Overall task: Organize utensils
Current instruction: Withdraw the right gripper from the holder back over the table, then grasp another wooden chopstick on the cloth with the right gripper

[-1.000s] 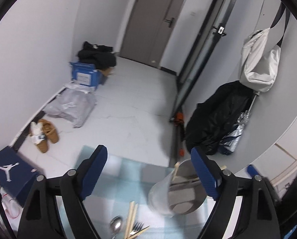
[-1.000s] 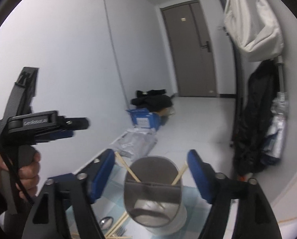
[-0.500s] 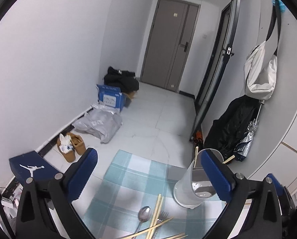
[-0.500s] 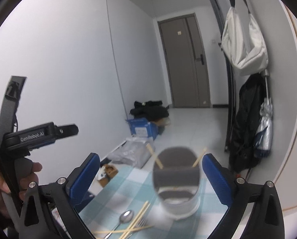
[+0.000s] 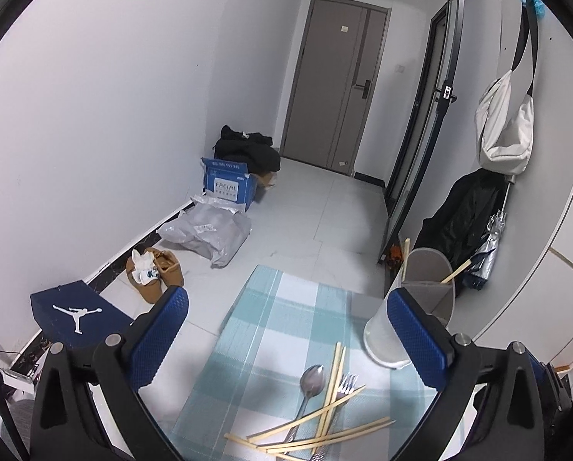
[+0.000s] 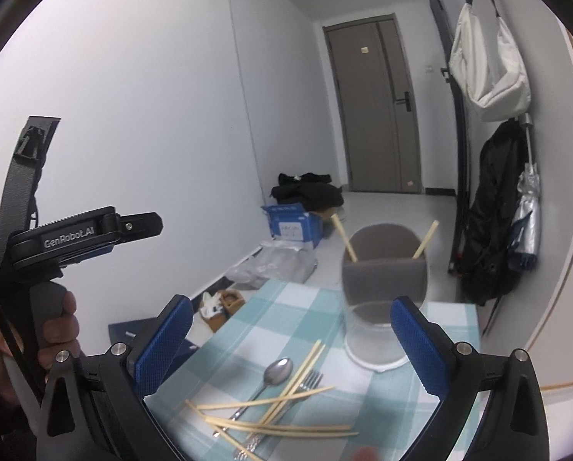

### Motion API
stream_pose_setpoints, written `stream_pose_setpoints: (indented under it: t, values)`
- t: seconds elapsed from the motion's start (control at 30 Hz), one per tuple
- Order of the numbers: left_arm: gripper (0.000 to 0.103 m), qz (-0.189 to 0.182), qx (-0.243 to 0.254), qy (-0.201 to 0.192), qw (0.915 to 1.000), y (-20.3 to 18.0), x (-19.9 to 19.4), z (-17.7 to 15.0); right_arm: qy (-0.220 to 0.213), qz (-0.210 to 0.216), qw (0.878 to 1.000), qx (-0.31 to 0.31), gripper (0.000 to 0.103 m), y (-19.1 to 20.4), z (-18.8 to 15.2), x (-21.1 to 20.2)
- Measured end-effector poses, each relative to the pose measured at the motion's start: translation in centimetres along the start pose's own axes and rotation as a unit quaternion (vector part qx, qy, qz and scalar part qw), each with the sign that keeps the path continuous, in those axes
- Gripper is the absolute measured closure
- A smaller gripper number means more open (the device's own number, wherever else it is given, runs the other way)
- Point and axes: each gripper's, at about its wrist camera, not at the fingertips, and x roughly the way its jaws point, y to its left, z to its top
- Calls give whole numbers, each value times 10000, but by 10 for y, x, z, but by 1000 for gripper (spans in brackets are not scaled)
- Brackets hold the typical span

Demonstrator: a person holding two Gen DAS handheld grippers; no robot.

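Utensils: two chopsticks (image 6: 424,244) stood in holder (image 6: 384,288) | spoon (image 6: 276,370), fork (image 6: 305,382), loose chopsticks (image 6: 278,428) remained on tabletop (image 6: 286,307) | left claw (image 5: 286,340) and right claw (image 6: 292,344) both spread, empty, jaws just opened

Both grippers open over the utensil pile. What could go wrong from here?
1. The chopsticks lie crossed over the spoon and fork; pulling one piece may drag or scatter the others.
2. The utensil holder is tall and already has two chopsticks leaning out; a bump from the right gripper close beside it could tip it.
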Motion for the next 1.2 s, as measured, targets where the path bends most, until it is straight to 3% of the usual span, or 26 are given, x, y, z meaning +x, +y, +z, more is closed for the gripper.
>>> stream_pose_setpoints:
  t: [0.2,0.4,0.77,0.93,1.0,1.2]
  values:
    - [1,285,-5,30,9996,18,8,-19,127,-32,9999,-53,0,5,-17,6]
    - [1,444,-55,254,9987,37,21,-27,554,-39,9983,-190,0,10,-30,25]
    - [1,503,-602,703,9944,73,37,-29,1774,321,9833,-232,0,13,-55,79]
    - [1,517,-851,783,9919,89,39,-27,2305,741,9659,-917,5,39,-63,113]
    - [1,514,-981,840,9903,95,41,-27,2499,1076,9544,-1231,19,50,-67,124]
    - [1,473,-1435,996,9835,118,42,-27,3305,1646,8974,-2414,38,88,-93,162]
